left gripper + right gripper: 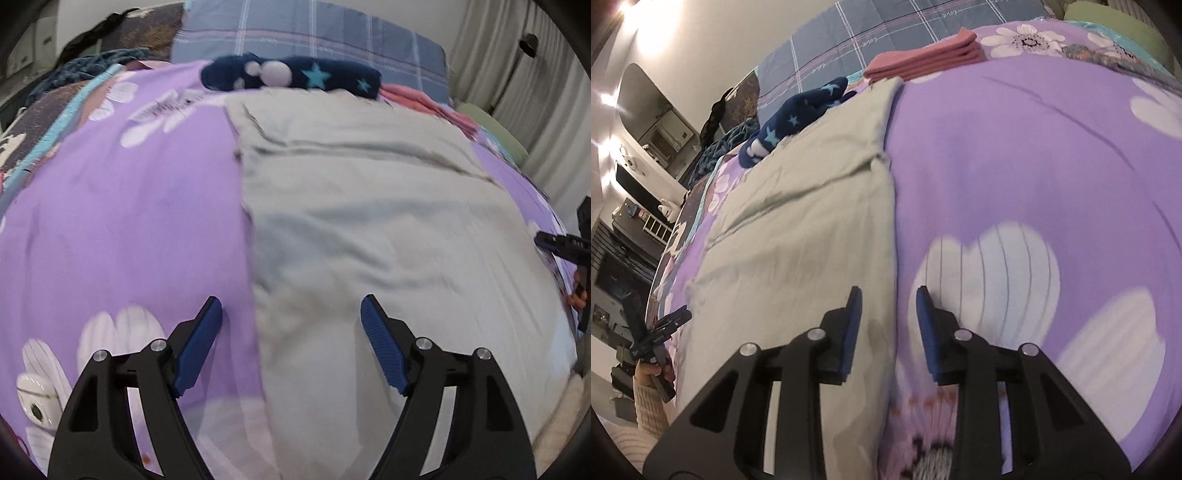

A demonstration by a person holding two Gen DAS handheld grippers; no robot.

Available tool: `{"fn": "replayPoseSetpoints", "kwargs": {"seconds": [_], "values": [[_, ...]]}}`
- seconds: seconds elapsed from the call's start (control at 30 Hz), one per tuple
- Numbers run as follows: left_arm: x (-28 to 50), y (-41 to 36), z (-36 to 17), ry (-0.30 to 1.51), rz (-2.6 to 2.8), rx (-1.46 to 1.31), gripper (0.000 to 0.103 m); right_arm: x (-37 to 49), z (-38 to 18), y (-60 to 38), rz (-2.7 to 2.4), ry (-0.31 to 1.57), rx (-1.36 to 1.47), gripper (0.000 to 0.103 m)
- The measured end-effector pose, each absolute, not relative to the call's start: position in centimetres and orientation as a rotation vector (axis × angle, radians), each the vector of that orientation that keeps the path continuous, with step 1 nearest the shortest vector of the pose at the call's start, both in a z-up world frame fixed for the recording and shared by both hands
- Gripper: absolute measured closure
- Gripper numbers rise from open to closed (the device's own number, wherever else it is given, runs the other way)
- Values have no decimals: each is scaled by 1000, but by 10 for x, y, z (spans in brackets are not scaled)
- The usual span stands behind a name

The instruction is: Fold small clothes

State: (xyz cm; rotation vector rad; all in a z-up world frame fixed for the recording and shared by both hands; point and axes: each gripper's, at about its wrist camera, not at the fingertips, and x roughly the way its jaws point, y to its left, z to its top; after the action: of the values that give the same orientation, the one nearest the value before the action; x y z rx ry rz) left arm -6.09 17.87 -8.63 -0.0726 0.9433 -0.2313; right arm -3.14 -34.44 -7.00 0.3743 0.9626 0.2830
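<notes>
A pale grey-green garment [369, 221] lies spread flat on the purple flowered bedspread [129, 221]. My left gripper [291, 302] hovers over the garment's left edge. It is open wide, one finger over the bedspread and one over the cloth, with nothing pressed between them. In the right wrist view the same garment [812, 221] fills the left half. My right gripper [888, 291] stands over its right edge with the jaws partly apart, one pad above the cloth and one above the bedspread [1034, 166]. Neither pad touches the fabric edge.
A navy fleece piece with light blue stars [295, 75] lies at the garment's far end. Beside it is a folded pink stack [923, 59]. A blue plaid quilt [314, 29] lies behind them. A person's hand in a cream sleeve [652, 369] shows at the left.
</notes>
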Motion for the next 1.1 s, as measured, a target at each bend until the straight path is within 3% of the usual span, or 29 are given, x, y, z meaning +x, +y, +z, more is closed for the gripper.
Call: {"fn": "replayPoseSetpoints", "kwargs": {"seconds": [0.43, 0.6, 0.63, 0.73, 1.1], "values": [[-153, 175, -92, 896, -382, -130, 28, -135, -84, -354, 385, 953, 491, 71], [-181, 182, -89, 874, -433, -212, 57, -166, -88, -354, 446, 966, 534, 71], [-183, 184, -89, 874, -443, -224, 58, -171, -89, -354, 459, 965, 541, 71], [-179, 186, -93, 869, -456, -256, 58, -173, -92, -355, 499, 957, 575, 66], [-166, 199, -99, 869, -450, -359, 56, -166, -91, -349, 549, 972, 602, 67]]}}
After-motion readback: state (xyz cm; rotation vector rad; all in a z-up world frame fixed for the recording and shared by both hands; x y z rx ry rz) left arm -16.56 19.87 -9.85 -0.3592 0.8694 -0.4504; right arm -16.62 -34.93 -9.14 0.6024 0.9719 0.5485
